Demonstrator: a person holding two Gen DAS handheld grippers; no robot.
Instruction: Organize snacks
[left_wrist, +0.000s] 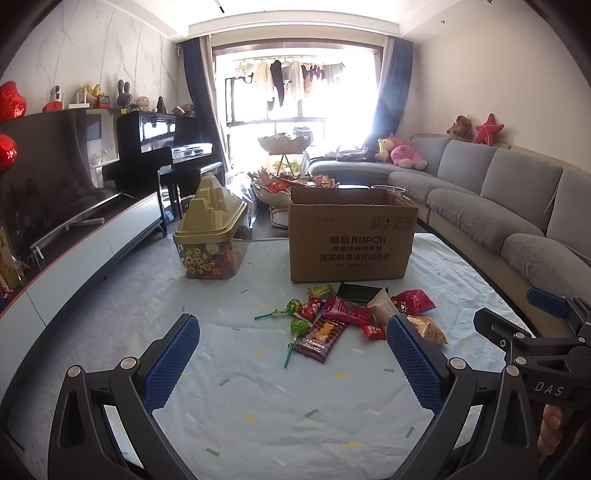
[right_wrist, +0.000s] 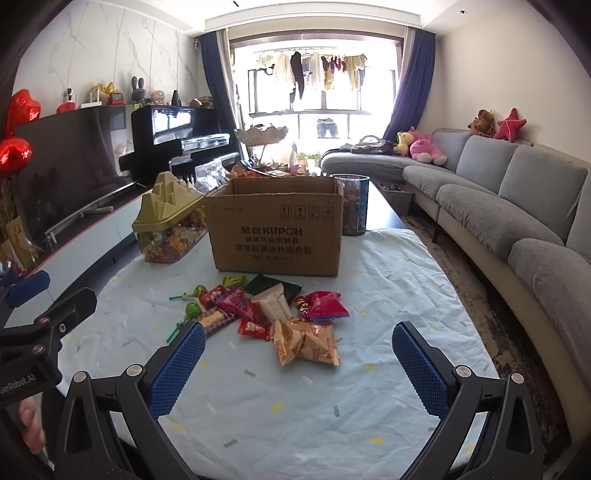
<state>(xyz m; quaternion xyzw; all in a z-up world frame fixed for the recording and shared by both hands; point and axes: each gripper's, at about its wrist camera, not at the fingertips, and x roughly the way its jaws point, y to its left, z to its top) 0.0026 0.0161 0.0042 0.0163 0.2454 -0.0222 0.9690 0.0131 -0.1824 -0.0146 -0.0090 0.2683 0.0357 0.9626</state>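
A pile of snack packets lies on the light blue tablecloth in front of an open cardboard box. The pile holds two green lollipops, a purple biscuit pack, red packets and orange-beige packets. My left gripper is open and empty, just short of the pile. My right gripper is open and empty, its fingers either side of the orange-beige packets, short of them. Each gripper shows at the edge of the other's view.
A clear candy tub with a gold mountain-shaped lid stands left of the box. A clear jar of snacks stands behind the box's right corner. A grey sofa runs along the right; a TV cabinet and piano line the left.
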